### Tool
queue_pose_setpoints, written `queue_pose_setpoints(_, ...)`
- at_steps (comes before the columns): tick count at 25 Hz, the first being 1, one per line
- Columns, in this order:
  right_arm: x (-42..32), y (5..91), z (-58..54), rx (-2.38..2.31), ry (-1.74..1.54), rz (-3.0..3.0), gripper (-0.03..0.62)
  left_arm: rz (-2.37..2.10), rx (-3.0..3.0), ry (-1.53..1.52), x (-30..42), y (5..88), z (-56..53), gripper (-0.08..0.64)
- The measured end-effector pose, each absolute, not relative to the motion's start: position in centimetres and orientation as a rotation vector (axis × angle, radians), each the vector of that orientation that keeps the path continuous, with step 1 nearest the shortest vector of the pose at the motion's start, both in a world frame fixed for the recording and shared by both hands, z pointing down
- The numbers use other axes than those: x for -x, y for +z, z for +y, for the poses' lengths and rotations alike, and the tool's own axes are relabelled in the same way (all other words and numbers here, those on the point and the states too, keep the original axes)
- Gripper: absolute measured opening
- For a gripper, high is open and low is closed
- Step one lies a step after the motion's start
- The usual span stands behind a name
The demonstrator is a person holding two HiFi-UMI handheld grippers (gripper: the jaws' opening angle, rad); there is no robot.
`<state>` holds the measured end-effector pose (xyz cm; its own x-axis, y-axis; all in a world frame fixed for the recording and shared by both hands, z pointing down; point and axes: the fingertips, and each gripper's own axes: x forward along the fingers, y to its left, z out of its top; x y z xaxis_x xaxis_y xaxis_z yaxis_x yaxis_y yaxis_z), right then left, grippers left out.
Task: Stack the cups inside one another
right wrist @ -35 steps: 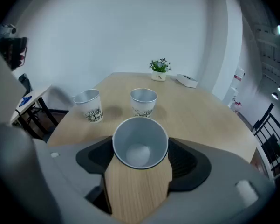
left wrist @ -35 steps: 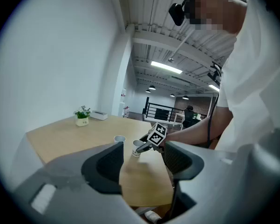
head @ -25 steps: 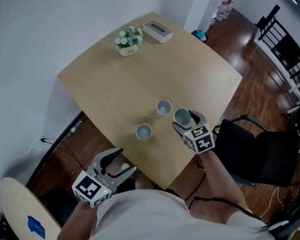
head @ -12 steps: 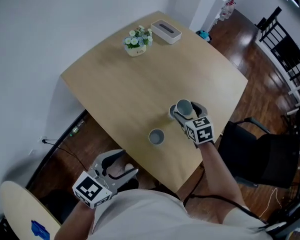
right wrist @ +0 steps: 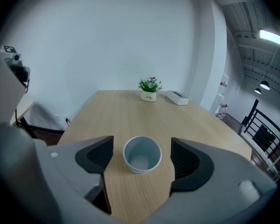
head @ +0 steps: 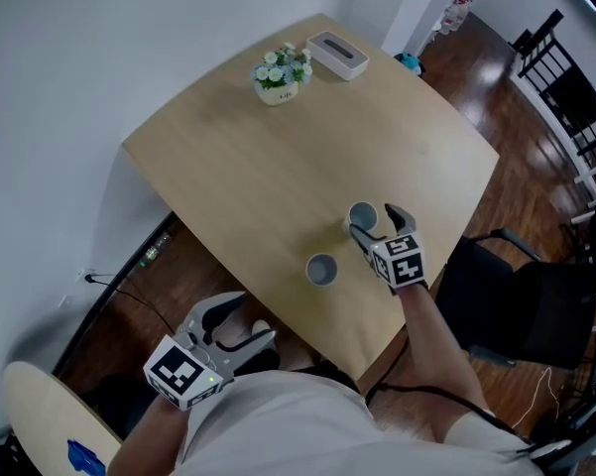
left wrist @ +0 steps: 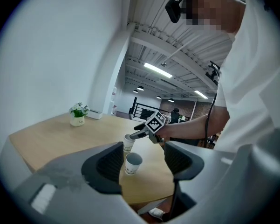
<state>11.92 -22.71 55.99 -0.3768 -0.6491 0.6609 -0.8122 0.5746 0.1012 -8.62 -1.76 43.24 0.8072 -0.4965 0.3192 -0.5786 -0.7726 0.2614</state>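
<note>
Head view showed a wooden table [head: 238, 167] next to a white wall. At the far end stood a small pot of white flowers [head: 281, 72]. A white box [head: 337, 56] lay just beside it. A black chair [head: 521, 305] stood on my right, off the table.

My right arm reached out over the near part of the table. My right gripper [head: 374, 222] had its jaws wide apart, one on each side of a paper cup [head: 363, 216]. There was a little gap on both sides, so it held nothing. My left gripper [head: 246, 321] hung low by my body, past the table's edge. Its jaws were apart too, with nothing in them.

A second paper cup [head: 321, 270] stood upright near the first one, closer to me and not touching it. Right gripper view looked down into the first cup, and I could see its pale bottom.
</note>
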Motion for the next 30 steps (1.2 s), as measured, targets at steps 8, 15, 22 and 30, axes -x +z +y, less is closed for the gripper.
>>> queue_pose_setpoints(8,-6.6,55.8,-14.8,-0.979,0.363,-2.209,0.398,-0.756,-2.699,0.323,7.8,43.0,-2.7,0.292)
queue_pose_setpoints(15,-1.9,60.9,-10.4,-0.816,0.384,-2.157,0.416,-0.713,-2.724,0.269,7.5,42.2,-1.5,0.307)
queue_pose_setpoints(22,-2.0,60.4,-10.7,-0.862,0.35,-2.137,0.368,-0.756,-2.701,0.262,9.4,42.5,0.2,0.308)
queue_pose_setpoints(30,-6.8,51.4,-14.5,-1.08,0.274,-2.204,0.367,-0.75,-2.705,0.216,9.3,42.6,1.4,0.308)
